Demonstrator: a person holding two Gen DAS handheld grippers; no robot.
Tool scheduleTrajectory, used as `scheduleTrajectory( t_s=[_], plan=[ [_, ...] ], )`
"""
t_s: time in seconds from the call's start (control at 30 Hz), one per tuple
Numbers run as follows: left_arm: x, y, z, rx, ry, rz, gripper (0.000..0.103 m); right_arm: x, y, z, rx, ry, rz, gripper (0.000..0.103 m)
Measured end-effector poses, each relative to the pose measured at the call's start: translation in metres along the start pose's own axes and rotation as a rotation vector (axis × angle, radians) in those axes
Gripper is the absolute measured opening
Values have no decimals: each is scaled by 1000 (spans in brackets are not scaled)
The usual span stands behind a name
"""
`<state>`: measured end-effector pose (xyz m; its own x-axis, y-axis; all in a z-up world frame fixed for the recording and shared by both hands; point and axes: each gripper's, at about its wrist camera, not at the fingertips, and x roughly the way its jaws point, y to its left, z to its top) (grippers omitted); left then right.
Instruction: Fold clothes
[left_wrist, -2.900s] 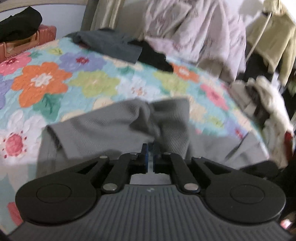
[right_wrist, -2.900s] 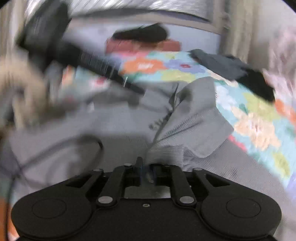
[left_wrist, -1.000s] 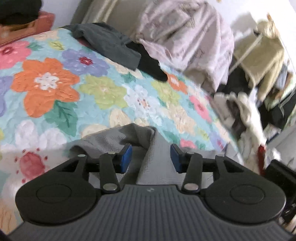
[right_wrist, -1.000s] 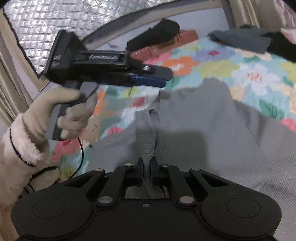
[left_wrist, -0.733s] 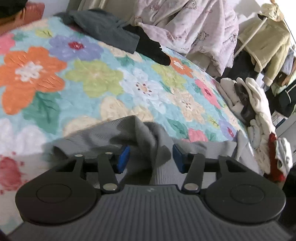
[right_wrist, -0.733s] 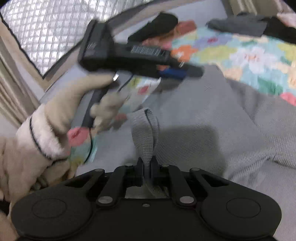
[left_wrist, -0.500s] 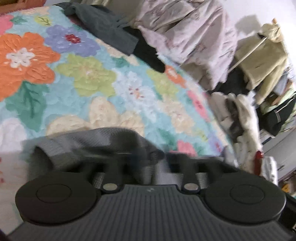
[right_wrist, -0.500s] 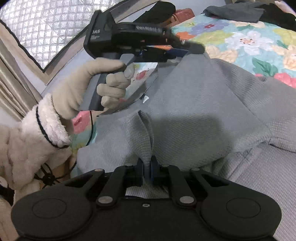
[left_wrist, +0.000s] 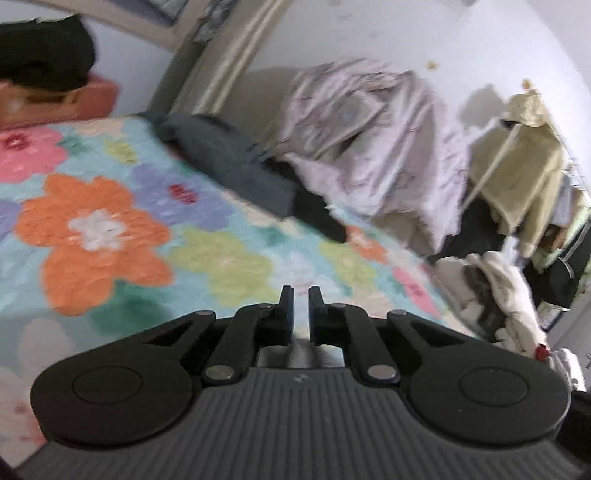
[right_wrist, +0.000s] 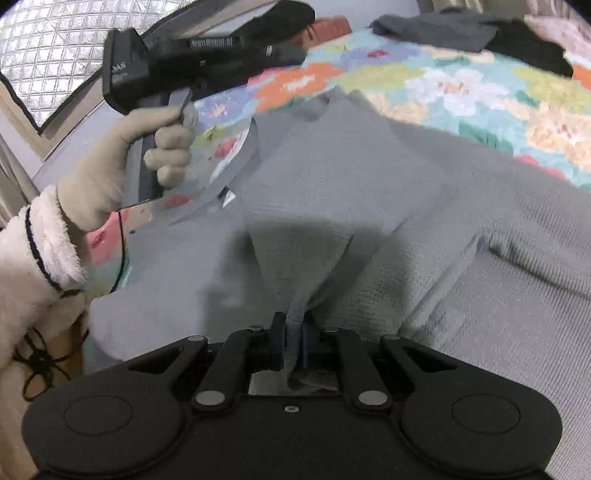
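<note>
A grey knit garment (right_wrist: 369, 177) lies spread on the floral bedspread (right_wrist: 480, 88). My right gripper (right_wrist: 293, 326) is shut on a pinched fold of it near the bottom of the right wrist view. At the upper left of that view a gloved hand (right_wrist: 110, 173) holds the left gripper, and the garment's far edge is drawn up toward its tip. In the left wrist view my left gripper (left_wrist: 301, 295) has its jaws nearly together. A strip of grey fabric (left_wrist: 301, 349) shows at their base, and the rest of the garment is hidden below the gripper.
On the bed's far side lie a dark grey garment (left_wrist: 229, 166) and a black one (left_wrist: 317, 218). Behind them stands a pale pink quilt heap (left_wrist: 369, 136). A rack with a yellow-green jacket (left_wrist: 524, 147) and a white clothes pile (left_wrist: 495, 288) are at the right.
The left gripper's jaws, open around the garment's bunched edge a second ago, have closed on it and tipped up. The far edge is now lifted. The right gripper keeps its hold.
</note>
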<state>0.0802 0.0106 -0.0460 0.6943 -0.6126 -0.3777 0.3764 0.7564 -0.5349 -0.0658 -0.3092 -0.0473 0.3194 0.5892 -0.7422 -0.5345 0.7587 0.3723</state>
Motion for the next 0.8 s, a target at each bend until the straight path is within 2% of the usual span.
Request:
scheduleTrajectory(
  t_s=[0.07, 0.13, 0.23, 0.27, 0.4, 0.43, 0.47, 0.57, 0.67, 0.8],
  plan=[
    [-13, 6, 5, 12, 41, 21, 11, -2, 5, 2, -10, 17, -9, 14],
    [-26, 8, 3, 27, 90, 60, 13, -10, 7, 4, -28, 34, 17, 16],
    [-44, 14, -1, 24, 145, 117, 33, -22, 14, 14, -29, 8, -8, 37],
    [-49, 17, -3, 16, 159, 134, 33, -27, 17, 19, -29, -9, -25, 37],
    [-50, 28, -5, -59, 157, 77, 35, -32, 37, 43, -72, -97, -74, 40],
    [-45, 28, -6, -57, 159, 71, 35, -29, 41, 49, -85, -107, -81, 48],
    [-41, 27, -7, -47, 172, 63, 36, -22, 45, 53, -108, -99, -107, 52],
    [-27, 26, -17, -13, 234, 88, 37, -4, 55, 66, -179, -71, -185, 52],
    [-21, 26, -26, -28, 260, 72, 38, 1, 55, 70, -173, -70, -170, 52],
    [-11, 23, -30, -53, 261, 25, 40, 2, 51, 68, -146, -83, -210, 54]
  ],
)
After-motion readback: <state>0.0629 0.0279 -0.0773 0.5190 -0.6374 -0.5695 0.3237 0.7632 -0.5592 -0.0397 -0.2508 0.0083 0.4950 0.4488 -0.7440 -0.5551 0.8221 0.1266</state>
